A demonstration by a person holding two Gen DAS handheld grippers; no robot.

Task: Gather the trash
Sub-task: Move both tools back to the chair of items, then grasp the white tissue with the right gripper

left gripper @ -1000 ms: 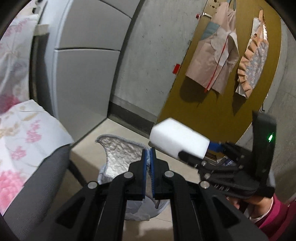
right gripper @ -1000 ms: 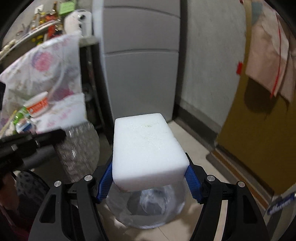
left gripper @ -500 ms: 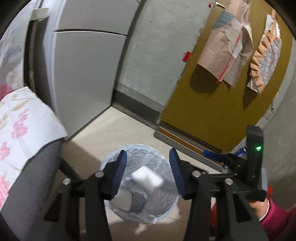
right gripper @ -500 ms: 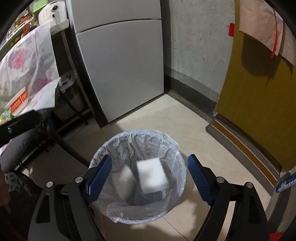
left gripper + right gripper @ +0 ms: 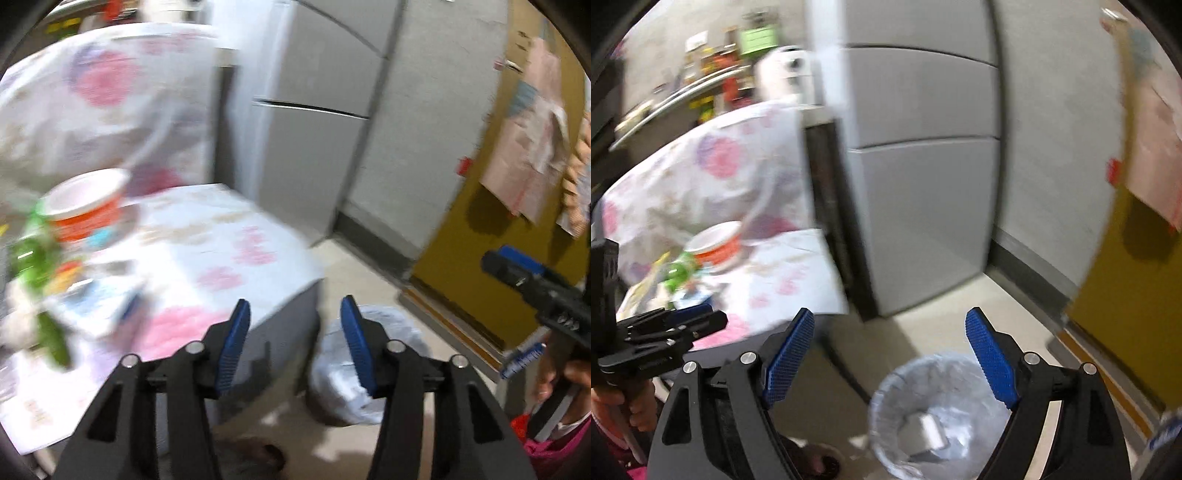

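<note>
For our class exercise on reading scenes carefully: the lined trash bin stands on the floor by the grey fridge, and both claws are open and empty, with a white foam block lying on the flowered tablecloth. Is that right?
Not quite. The white foam block lies inside the lined trash bin, not on the flowered tablecloth, as the right wrist view shows. The rest holds: the bin stands on the floor by the grey fridge; the left claw, whose jaws are opening, and the right claw are open and empty.

Both handheld grippers angle downward above the lined trash bin [image 5: 934, 413], nothing between their blue pads. The left gripper [image 5: 295, 343], its jaws opening, stands half spread; the right gripper [image 5: 890, 354] is spread wide. A hand [image 5: 613, 406] grips the left tool's handle; another hand [image 5: 565, 380] holds the right.
</note>
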